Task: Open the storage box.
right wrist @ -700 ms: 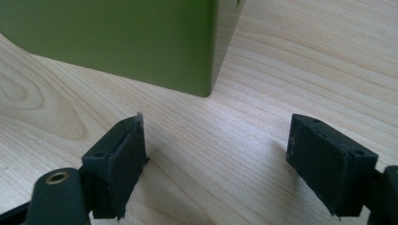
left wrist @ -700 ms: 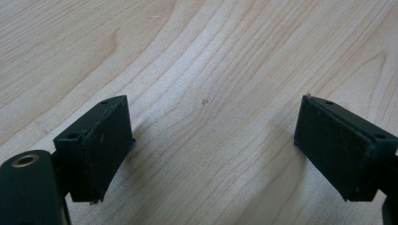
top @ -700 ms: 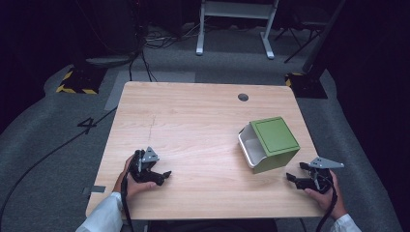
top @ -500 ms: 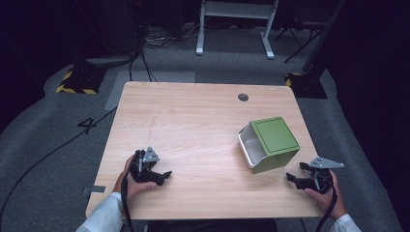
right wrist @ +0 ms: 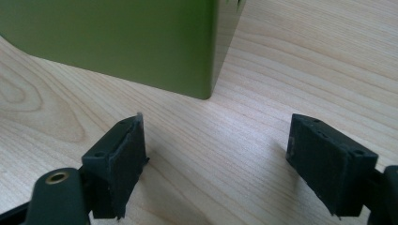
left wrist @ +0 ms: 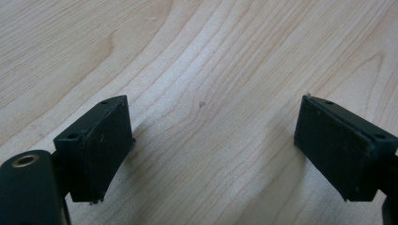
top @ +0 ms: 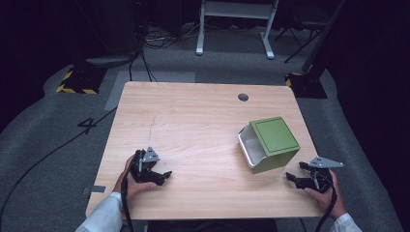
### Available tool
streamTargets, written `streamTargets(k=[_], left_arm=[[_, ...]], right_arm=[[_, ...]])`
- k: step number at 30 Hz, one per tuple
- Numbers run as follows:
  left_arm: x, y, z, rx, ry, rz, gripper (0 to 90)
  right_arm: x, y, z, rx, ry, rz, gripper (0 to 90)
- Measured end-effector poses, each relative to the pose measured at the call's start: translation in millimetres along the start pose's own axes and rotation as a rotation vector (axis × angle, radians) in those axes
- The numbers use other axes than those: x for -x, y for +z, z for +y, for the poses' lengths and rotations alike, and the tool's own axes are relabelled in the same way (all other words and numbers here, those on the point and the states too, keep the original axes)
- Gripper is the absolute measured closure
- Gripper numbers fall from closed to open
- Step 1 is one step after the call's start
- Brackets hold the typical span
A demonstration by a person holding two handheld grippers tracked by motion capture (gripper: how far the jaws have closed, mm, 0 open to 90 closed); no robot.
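The table (top: 203, 121) bore a green box (top: 275, 140) lying on its side at the right, its white inside facing left. The right gripper (top: 296, 178) rested near the table's front right corner, just beside the box, jaws spread apart with nothing between them; in the right gripper view the box (right wrist: 108, 37) stood close ahead. The left gripper (top: 162, 176) rested at the front left, well apart from the box, jaws likewise wide over bare wood (left wrist: 211, 70).
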State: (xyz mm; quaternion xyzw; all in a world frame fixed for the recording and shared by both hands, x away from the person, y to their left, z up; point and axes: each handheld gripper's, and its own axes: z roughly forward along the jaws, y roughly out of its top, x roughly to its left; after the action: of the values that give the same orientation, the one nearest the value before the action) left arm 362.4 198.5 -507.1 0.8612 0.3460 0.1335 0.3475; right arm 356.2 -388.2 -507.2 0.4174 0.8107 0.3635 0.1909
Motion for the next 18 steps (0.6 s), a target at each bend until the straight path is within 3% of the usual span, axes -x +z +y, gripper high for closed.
streamTargets(k=[10,18], left_arm=[[3.2,5.3,6.7,-0.008,0.03,-0.018,12.0],[8.5,12.2,17.4,-0.031,0.057,-0.05,12.1]], right_arm=[[-0.4,8.0,8.8,0.003,-0.065,0.024,19.6],[-1.1,4.0,21.4,0.034,-0.075,0.047,20.1]])
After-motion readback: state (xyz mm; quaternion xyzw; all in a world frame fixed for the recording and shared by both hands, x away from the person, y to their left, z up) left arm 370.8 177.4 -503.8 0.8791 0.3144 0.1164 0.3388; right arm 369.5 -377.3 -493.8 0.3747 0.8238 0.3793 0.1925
